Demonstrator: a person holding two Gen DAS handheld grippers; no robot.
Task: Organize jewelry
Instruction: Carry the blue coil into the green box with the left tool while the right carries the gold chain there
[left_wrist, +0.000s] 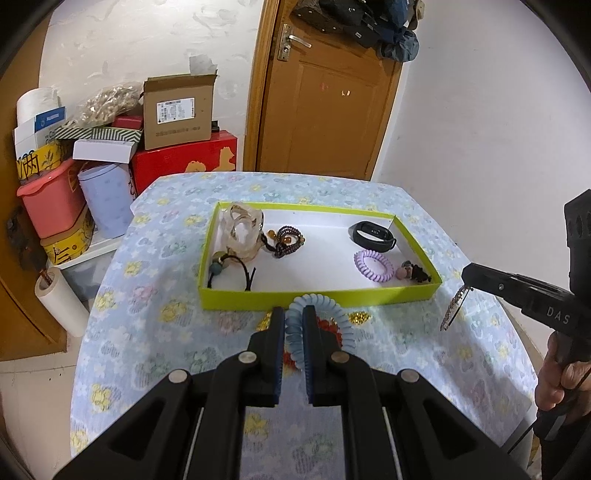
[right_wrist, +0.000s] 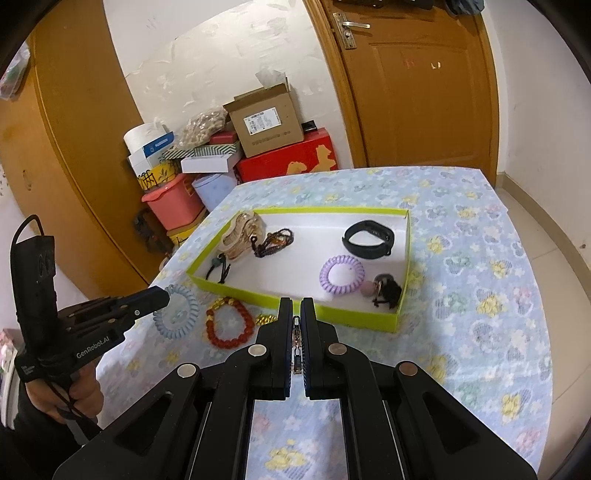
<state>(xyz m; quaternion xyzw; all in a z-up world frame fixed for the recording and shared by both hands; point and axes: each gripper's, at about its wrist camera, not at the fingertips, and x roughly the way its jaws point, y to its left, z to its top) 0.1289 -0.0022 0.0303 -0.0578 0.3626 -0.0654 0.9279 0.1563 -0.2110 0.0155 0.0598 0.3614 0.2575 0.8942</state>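
A lime green tray (left_wrist: 317, 297) (right_wrist: 328, 314) sits on the floral tablecloth. It holds a black wristband (left_wrist: 373, 236) (right_wrist: 367, 240), a purple coil hair tie (left_wrist: 373, 266) (right_wrist: 341, 275), dark bead bracelets (left_wrist: 286, 240), a clear bundle (left_wrist: 242, 230) and black hair ties. My left gripper (left_wrist: 293, 317) (right_wrist: 162, 295) is shut on a light blue coil hair tie (left_wrist: 321, 332) (right_wrist: 177, 312) just before the tray's near wall. My right gripper (right_wrist: 296, 306) (left_wrist: 466, 275) is shut on a small glittery chain piece (left_wrist: 454, 308) (right_wrist: 296, 339), right of the tray.
A red bead bracelet (right_wrist: 231, 326) and small gold pieces (left_wrist: 358, 316) (right_wrist: 266, 319) lie on the cloth before the tray. Stacked boxes and tubs (left_wrist: 110, 155) stand left of the table. A wooden door (left_wrist: 325, 92) is behind it.
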